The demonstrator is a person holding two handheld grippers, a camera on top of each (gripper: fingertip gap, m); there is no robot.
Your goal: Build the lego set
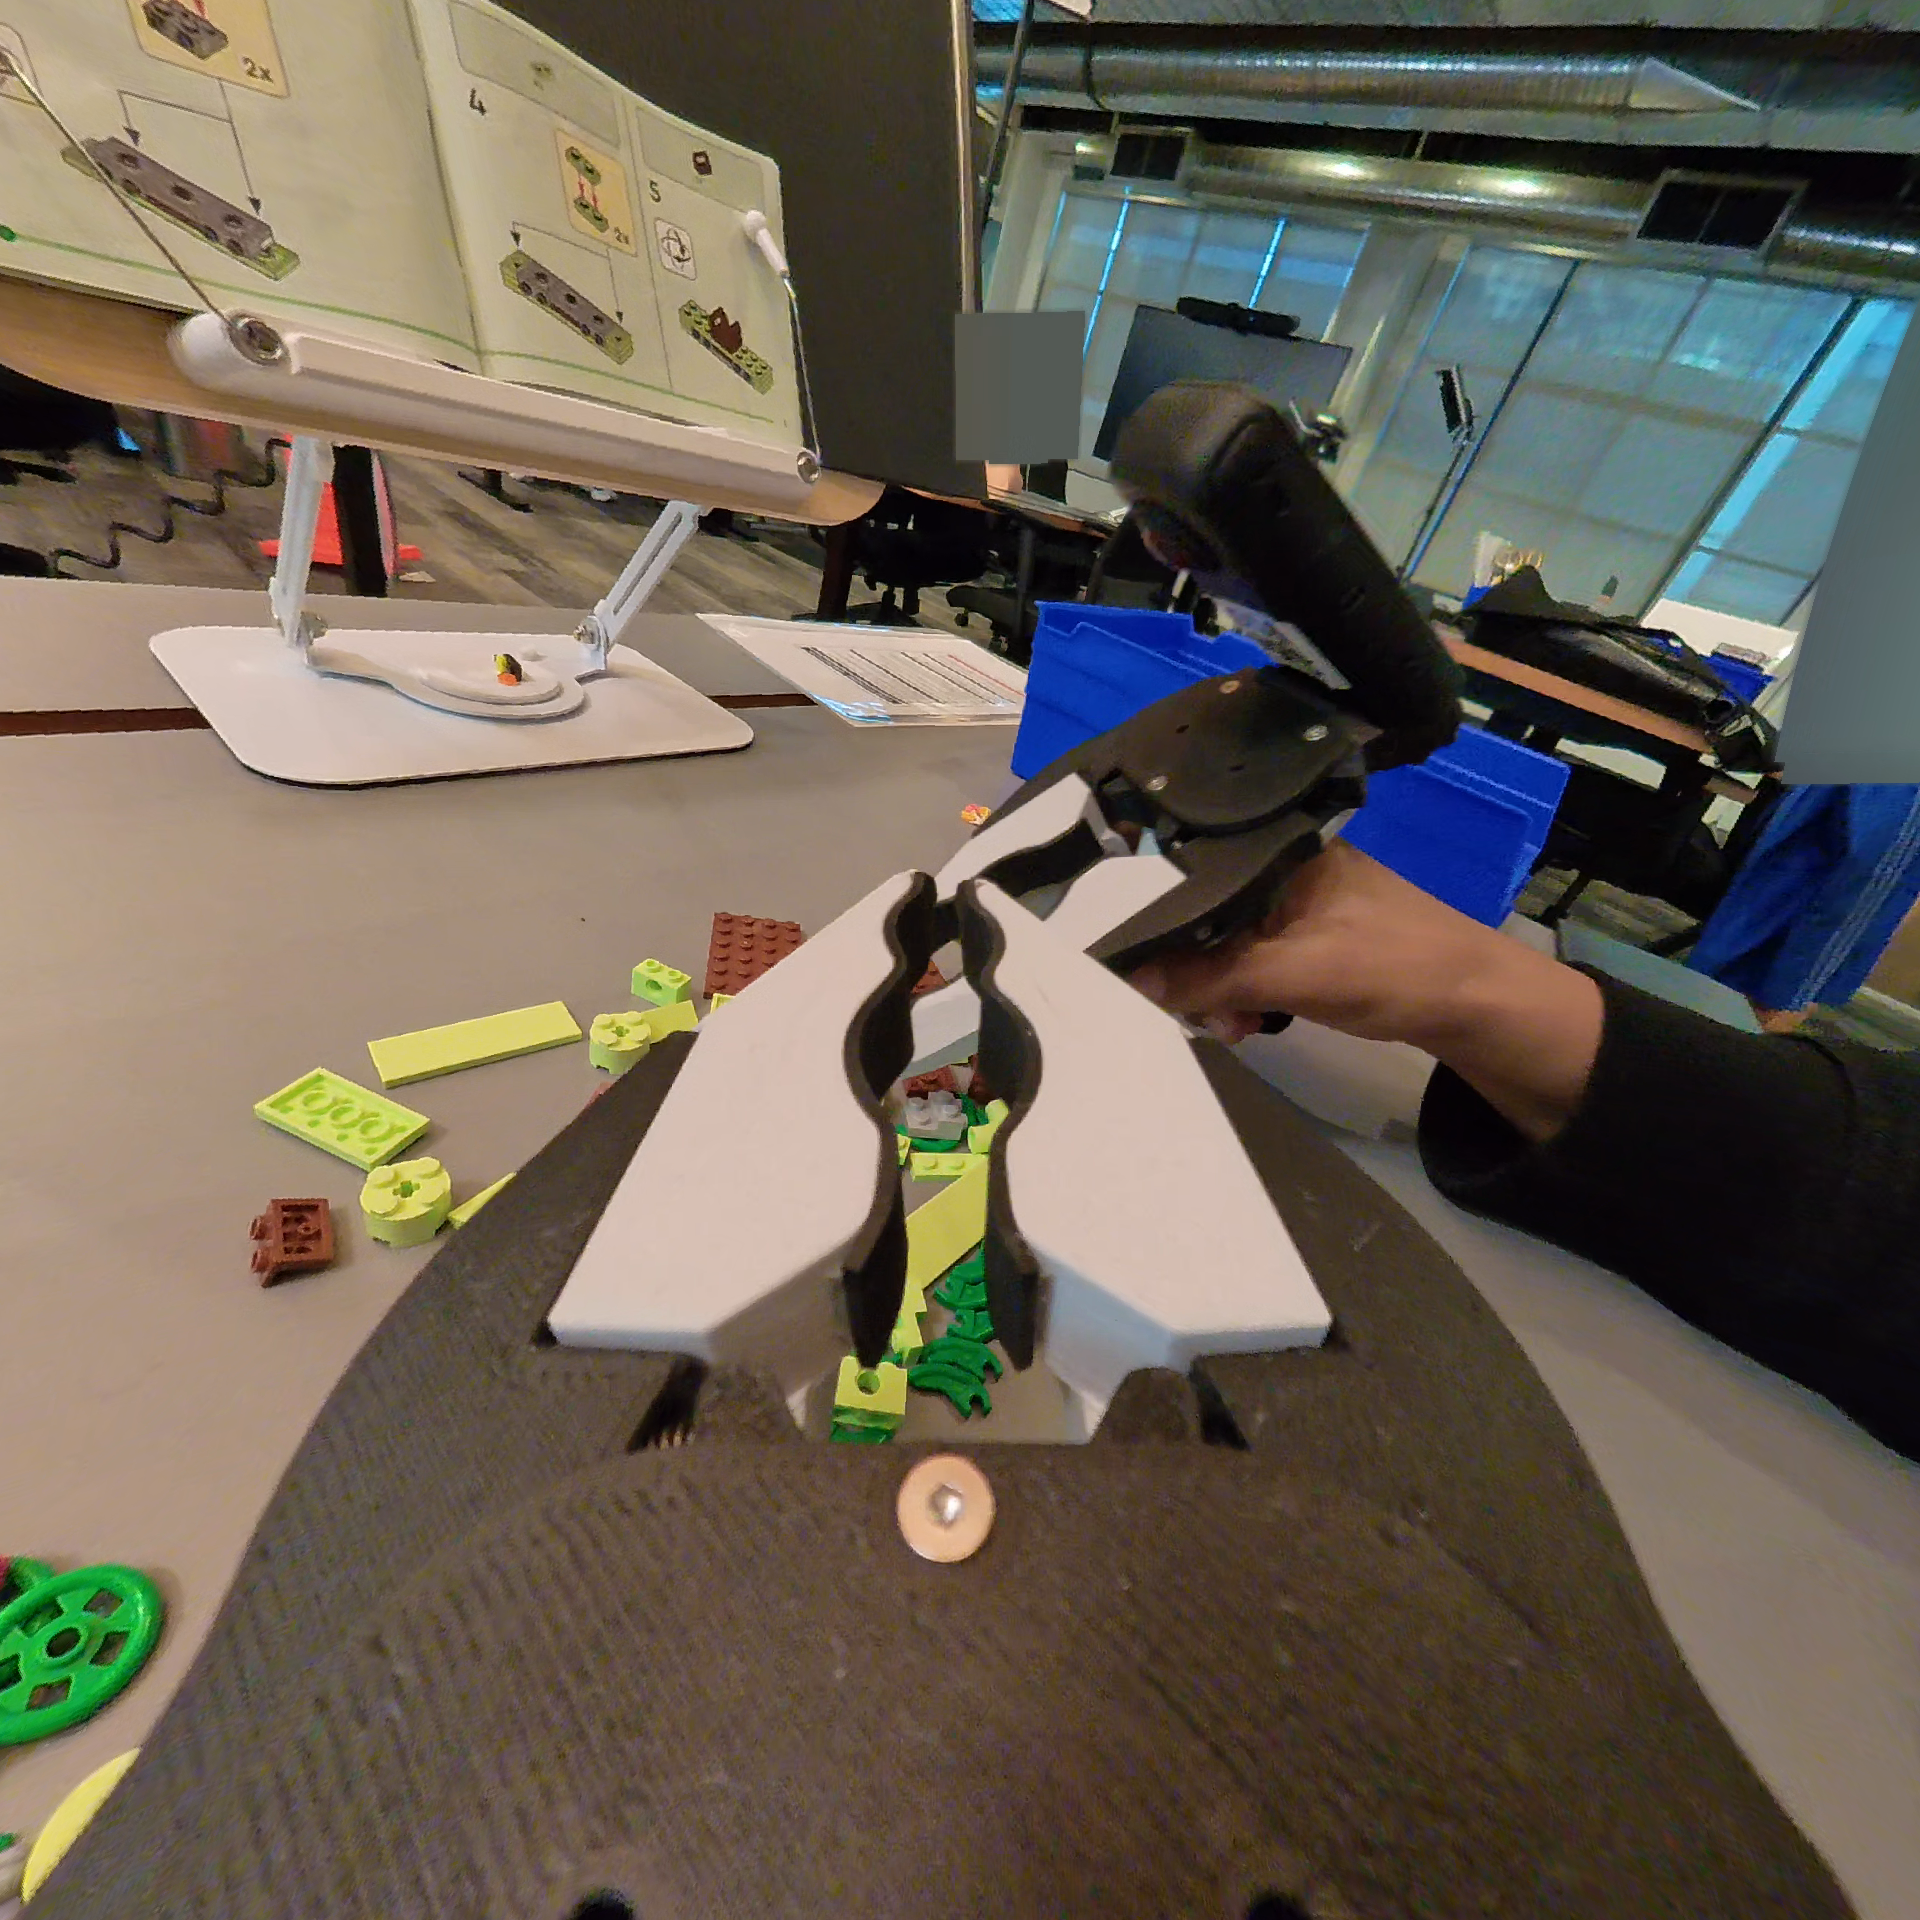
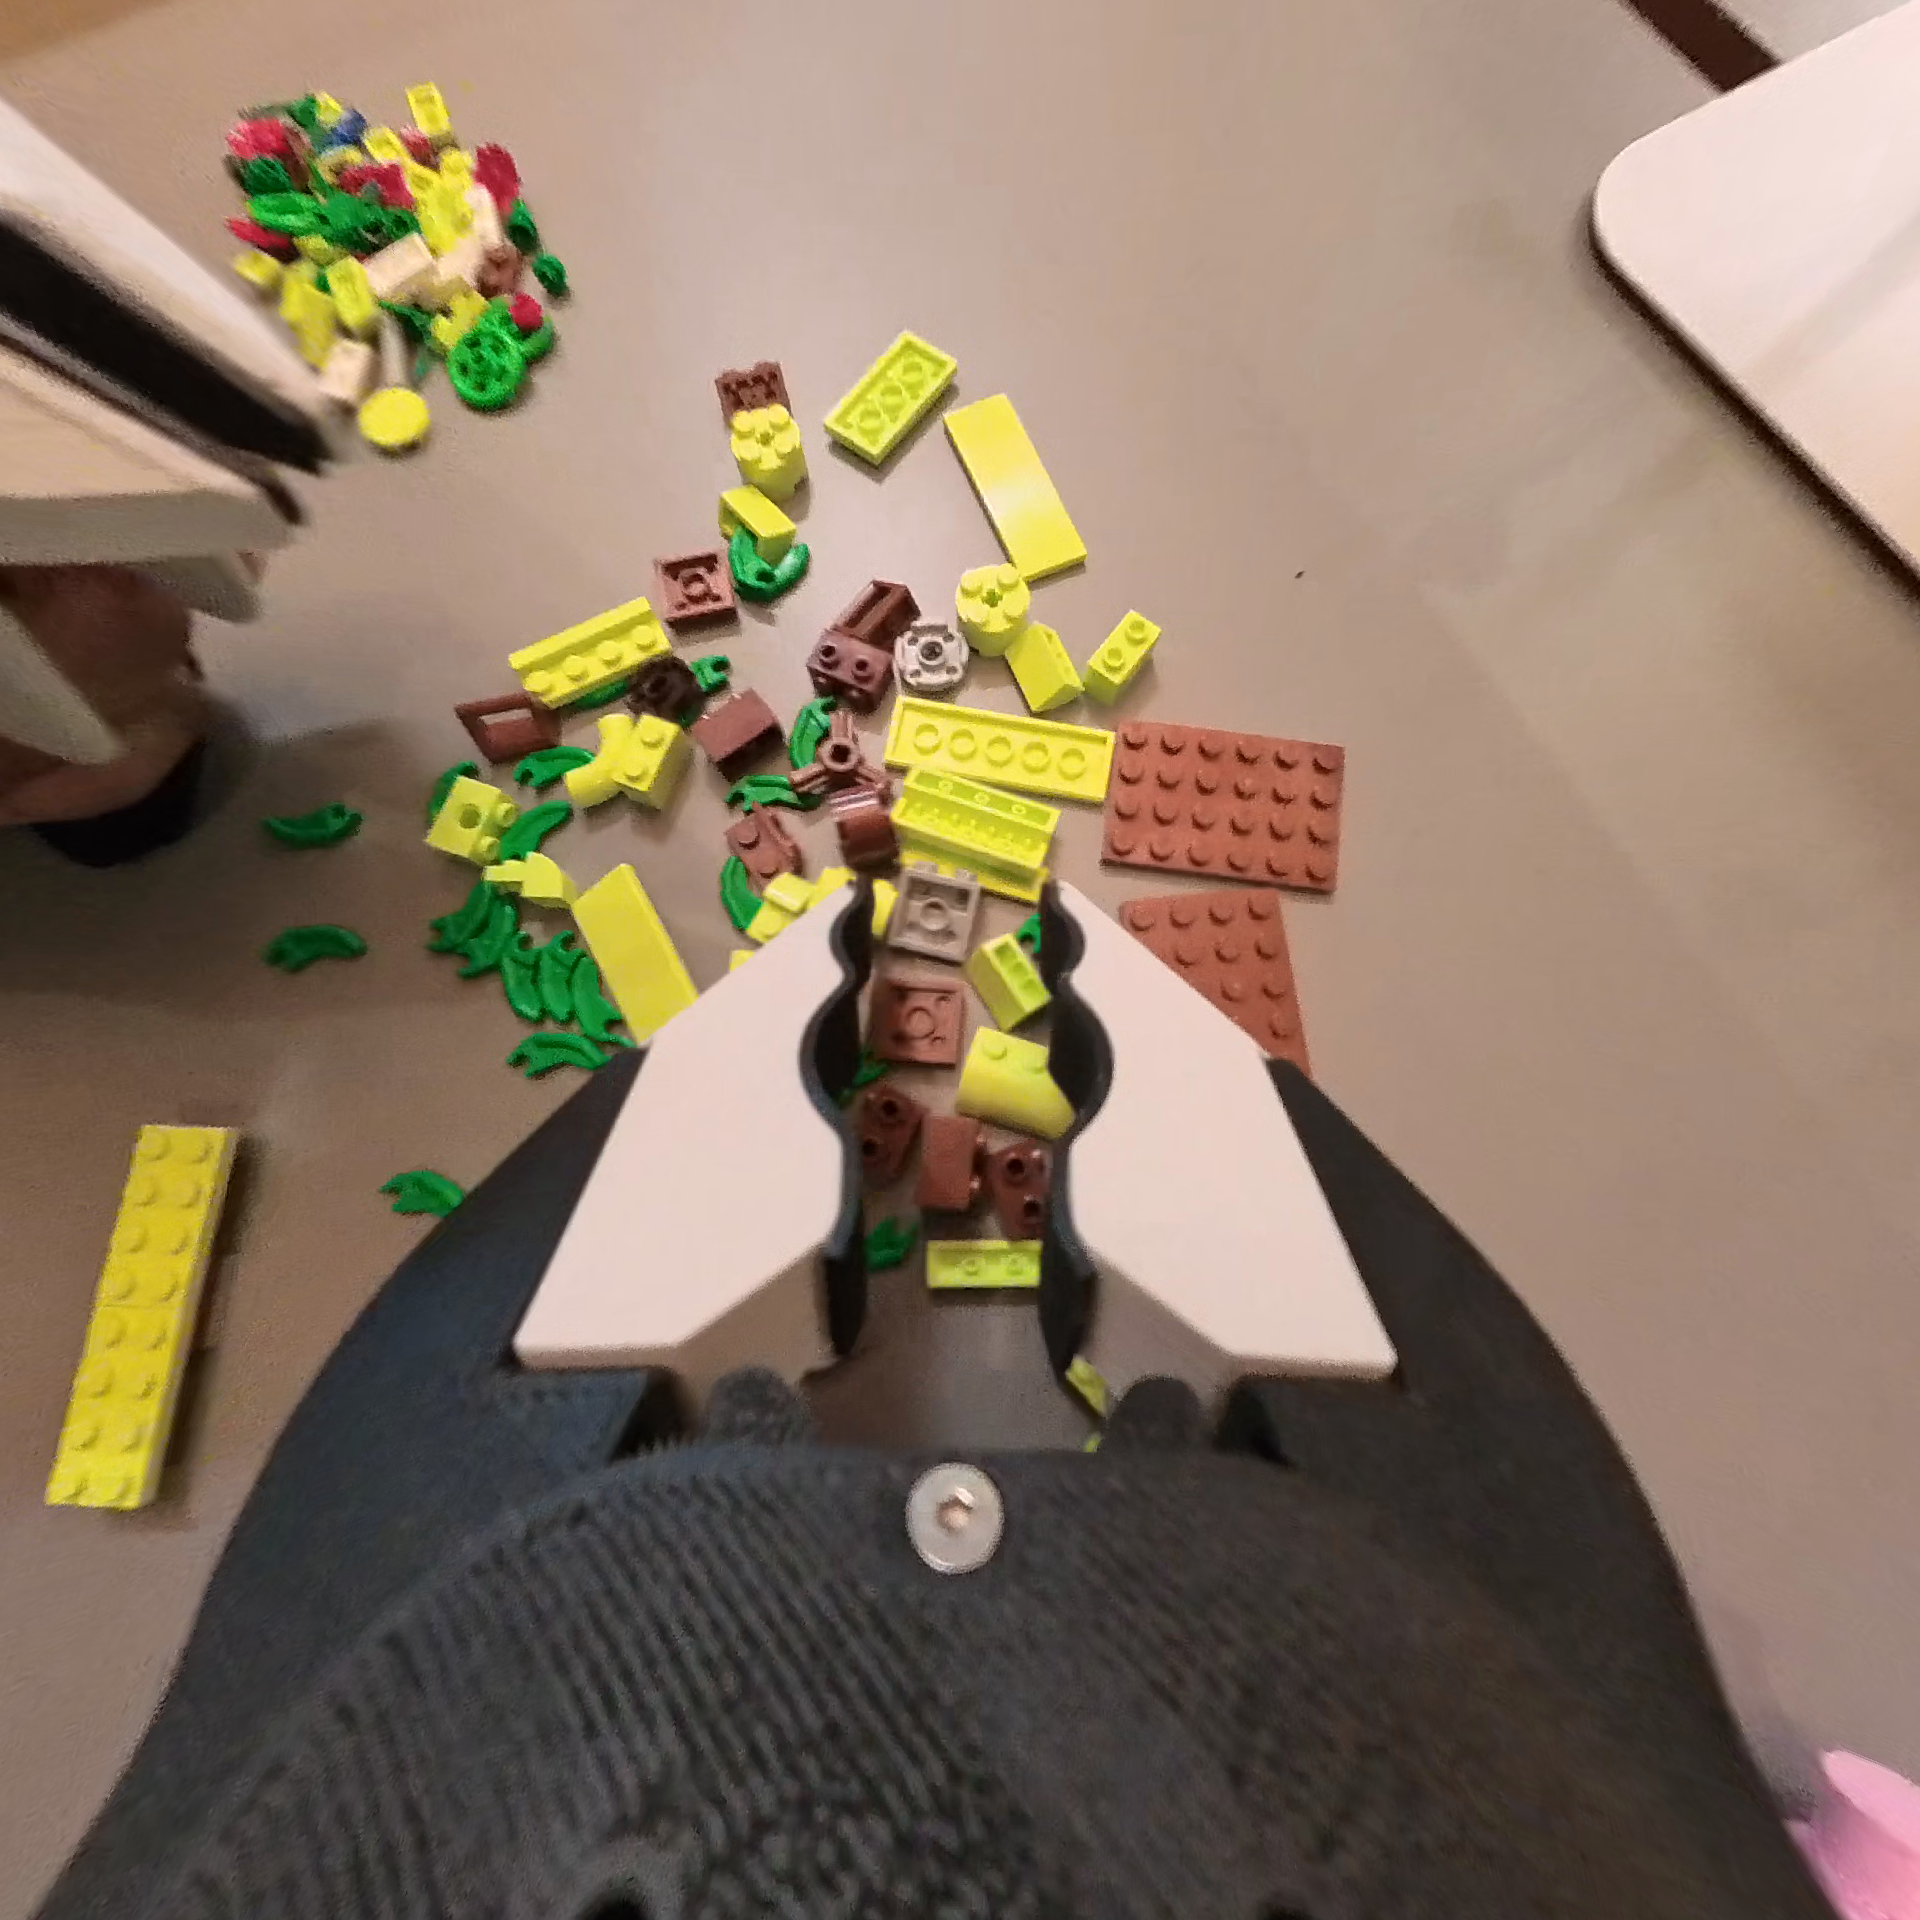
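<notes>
Loose lego pieces lie on the grey table point(image 2: 1455, 520): lime bricks, green leaves, brown bits. My right gripper point(image 2: 954, 899) is open and empty, hovering over this pile. A small grey square plate point(image 2: 935, 914) shows between its tips and a brown square plate point(image 2: 914, 1023) just behind it. A brown studded plate point(image 2: 1226, 805) lies to the right. My left gripper point(image 1: 942, 894) is open by a narrow gap and empty, above the same pile; it also shows at the left edge of the right wrist view point(image 2: 301, 478). The right gripper's fingers point(image 1: 1039, 831) reach in just behind the left one's tips.
An instruction booklet point(image 1: 520, 229) sits on a white stand point(image 1: 447, 707) at the back left. Blue bins point(image 1: 1122, 665) stand at the back right. A second mixed pile point(image 2: 384, 239) and a long lime plate point(image 2: 140, 1320) lie to the left. A green wheel point(image 1: 62, 1652) is near me. The grippers' ends are close to 11 centimeters from one another. The green wheel point(image 1: 62, 1652) is about equally far from each gripper, around 15 centimeters. My right wrist view point(image 2: 480, 361) looks at it from another angle.
</notes>
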